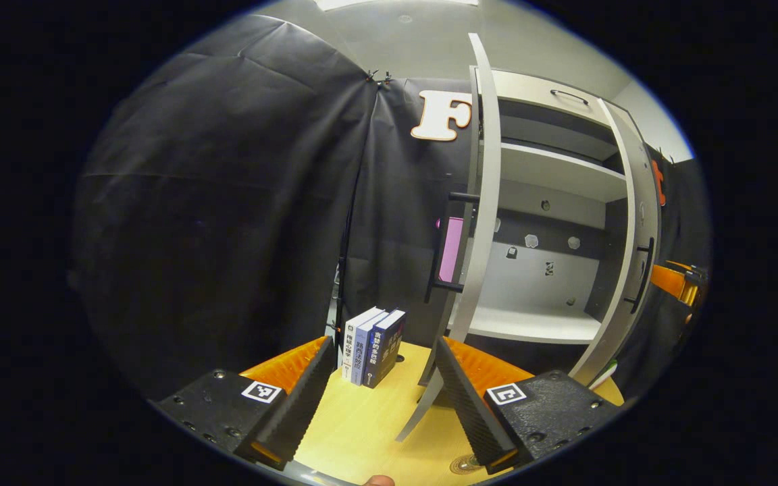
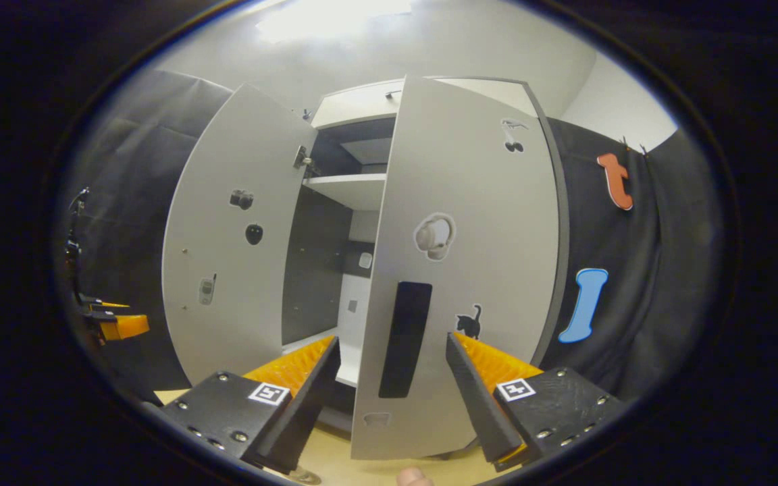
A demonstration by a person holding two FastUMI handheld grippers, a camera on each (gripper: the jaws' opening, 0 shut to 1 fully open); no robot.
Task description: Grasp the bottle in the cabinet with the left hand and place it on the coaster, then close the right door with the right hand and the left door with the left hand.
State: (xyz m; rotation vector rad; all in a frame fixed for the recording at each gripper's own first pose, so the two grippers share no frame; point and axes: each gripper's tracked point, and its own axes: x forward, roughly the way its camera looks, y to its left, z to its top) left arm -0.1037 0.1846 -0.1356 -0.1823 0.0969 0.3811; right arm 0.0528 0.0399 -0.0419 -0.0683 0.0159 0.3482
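The grey cabinet (image 1: 551,317) stands on the wooden table with both doors swung out. In the left gripper view its left door (image 1: 487,202) is edge-on just past my left gripper (image 1: 383,347), which is open and holds nothing. That door's black handle (image 1: 453,243) faces left. The right door (image 1: 632,236) stands open at the far side. In the right gripper view the right door (image 2: 463,270) faces me, partly swung in. Its black handle (image 2: 406,337) sits in line with my open right gripper (image 2: 392,341), fingers apart from it. The left door (image 2: 240,256) stands wide.
Three upright books (image 1: 372,344) stand on the yellow table (image 1: 362,425) left of the cabinet. A small round disc (image 1: 464,464) lies on the table beside my right finger. The other gripper (image 1: 683,280) shows beyond the right door. Black cloth walls close in on both sides.
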